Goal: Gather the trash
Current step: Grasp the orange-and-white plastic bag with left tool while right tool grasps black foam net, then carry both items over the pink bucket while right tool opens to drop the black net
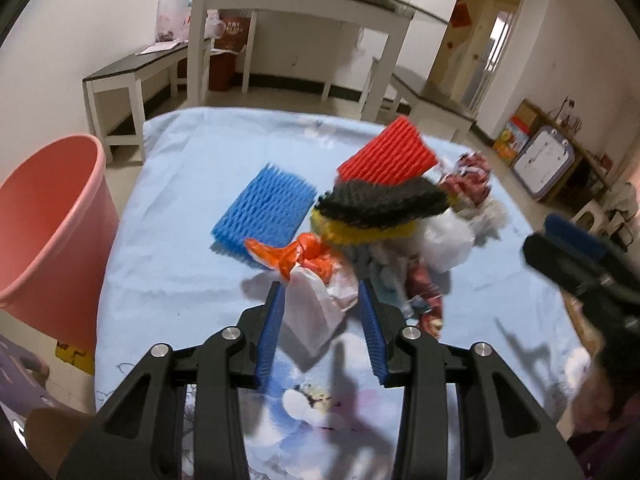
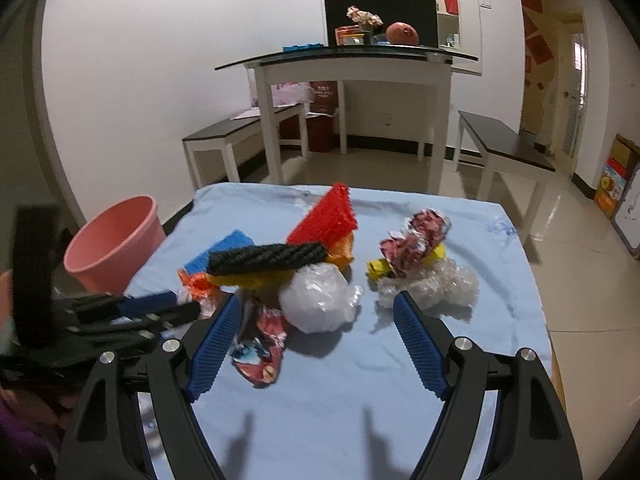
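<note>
Lying heaped on a light-blue cloth [image 2: 320,392] over the counter — mixed trash, none of it yet collected; a pink bucket [image 1: 48,216] stands on the floor just beside the counter's left edge, and is likely the receptacle.

Item 1: white crumpled plastic bag [image 1: 316,308], knotted with an orange bag [image 1: 296,256]. Sits between the fingers of the left gripper [image 1: 320,296], whose jaws are partly open and straddle it; no pinch is visible. Judged very light, limp, slippery — best taken at the bunched knot, not the loose skirt.

Item 2: clear plastic bag, balled [image 2: 316,300]. Lies ahead of the right gripper [image 2: 316,308], whose jaws are spread wide and hold nothing. Probably airy and springy; a squeeze across the middle should compress it.

Item 3: printed snack wrapper [image 2: 258,348], flat, just beside the right gripper's left finger. Thin and slick — an edge pinch may suit.

Item 4: foam fruit nets — blue [image 1: 264,208], red [image 1: 388,152], black [image 1: 380,200] over yellow [image 1: 360,232]. Soft, featherweight, compressible; grip anywhere on the body.

Item 5: bubble wrap [image 2: 436,288] under a crumpled red-patterned wrapper [image 2: 420,236] and a yellow piece [image 2: 380,268], set apart to the right.

Nothing looks fragile or heavy.
</note>
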`<state>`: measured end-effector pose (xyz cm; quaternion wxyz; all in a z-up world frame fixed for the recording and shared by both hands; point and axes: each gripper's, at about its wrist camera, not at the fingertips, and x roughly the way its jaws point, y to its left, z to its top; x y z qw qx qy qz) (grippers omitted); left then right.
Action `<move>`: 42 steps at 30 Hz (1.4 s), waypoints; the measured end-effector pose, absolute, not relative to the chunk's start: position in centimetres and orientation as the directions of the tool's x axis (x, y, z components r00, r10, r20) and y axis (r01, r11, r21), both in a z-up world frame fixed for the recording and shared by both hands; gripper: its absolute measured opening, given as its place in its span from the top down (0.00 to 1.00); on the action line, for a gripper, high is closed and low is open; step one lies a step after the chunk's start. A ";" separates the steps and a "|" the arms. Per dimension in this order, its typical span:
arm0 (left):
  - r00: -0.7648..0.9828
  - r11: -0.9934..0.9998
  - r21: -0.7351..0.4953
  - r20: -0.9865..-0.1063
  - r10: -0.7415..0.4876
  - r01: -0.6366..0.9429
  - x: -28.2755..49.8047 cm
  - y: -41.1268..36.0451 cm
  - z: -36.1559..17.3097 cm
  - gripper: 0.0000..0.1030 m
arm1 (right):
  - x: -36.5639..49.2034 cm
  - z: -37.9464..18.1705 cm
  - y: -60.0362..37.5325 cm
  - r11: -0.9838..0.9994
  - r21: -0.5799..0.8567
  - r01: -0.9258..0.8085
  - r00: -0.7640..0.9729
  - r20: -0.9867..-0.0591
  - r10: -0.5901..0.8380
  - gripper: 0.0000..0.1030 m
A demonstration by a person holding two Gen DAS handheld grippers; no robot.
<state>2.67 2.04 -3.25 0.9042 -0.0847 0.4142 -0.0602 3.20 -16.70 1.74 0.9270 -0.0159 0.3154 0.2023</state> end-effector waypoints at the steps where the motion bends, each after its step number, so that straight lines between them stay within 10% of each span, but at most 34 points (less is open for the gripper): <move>1: 0.644 0.977 -0.211 -0.741 -0.188 0.042 2.8 2.3 -3.5 0.78 | 3.3 1.9 -16.6 0.914 0.106 -0.392 0.715 -0.590 0.375 0.25; 18: 0.689 0.967 -0.217 -0.681 -0.247 0.132 -0.2 6.2 -0.3 0.84 | 9.5 0.7 -12.9 0.867 0.400 -0.297 0.497 -0.711 0.498 0.44; 26: 0.705 0.961 -0.234 -0.657 -0.266 0.145 -0.4 7.9 0.5 0.84 | 10.7 -0.5 -12.0 0.880 0.411 -0.236 0.438 -0.764 0.474 0.88; 42: 0.832 0.978 -0.207 -0.545 -0.106 -0.011 -2.3 15.4 5.0 0.84 | 9.0 8.0 -6.7 0.845 0.281 -0.455 0.598 -0.607 0.524 0.92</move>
